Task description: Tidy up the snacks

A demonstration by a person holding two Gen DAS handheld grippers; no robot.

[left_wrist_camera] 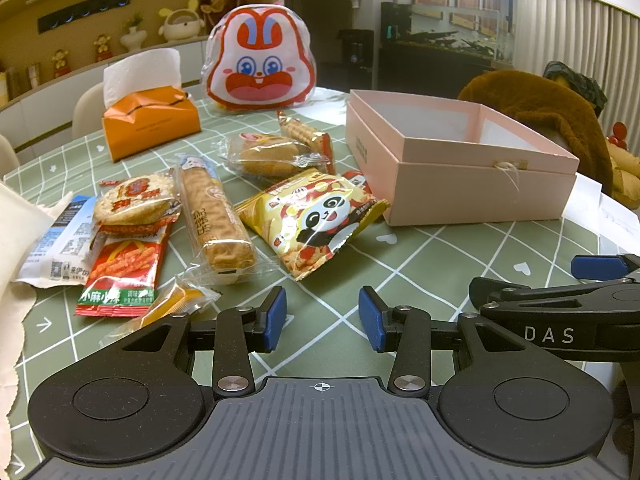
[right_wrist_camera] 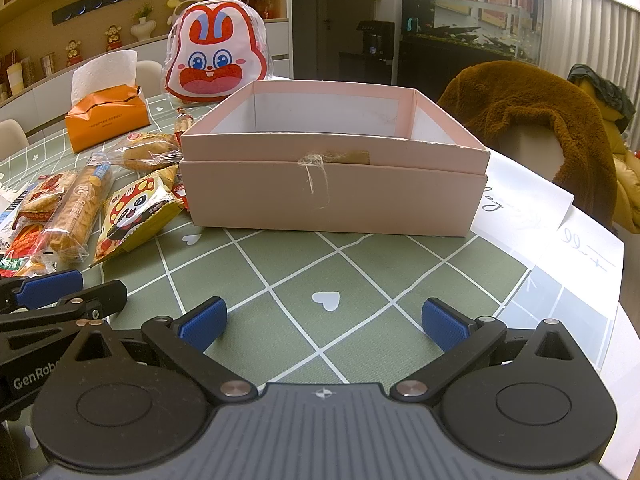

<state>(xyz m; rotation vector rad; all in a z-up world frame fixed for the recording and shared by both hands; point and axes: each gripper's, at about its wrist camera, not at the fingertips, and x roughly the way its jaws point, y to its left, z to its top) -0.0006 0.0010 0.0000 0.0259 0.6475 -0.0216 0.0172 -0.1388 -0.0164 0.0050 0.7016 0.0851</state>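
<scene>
Several wrapped snacks lie on the green checked tablecloth: a yellow panda packet, a long biscuit pack, a round rice cracker, a red stick-snack packet, a small yellow candy and a bun. An open pink box stands to their right, its inside bare; it fills the middle of the right wrist view. My left gripper is open and empty, just in front of the snacks. My right gripper is open and empty, in front of the box.
An orange tissue pack and a rabbit-face bag stand at the back. A brown fleece hangs on a chair to the right. White paper sheets lie at the table's right edge. Cream cloth lies at left.
</scene>
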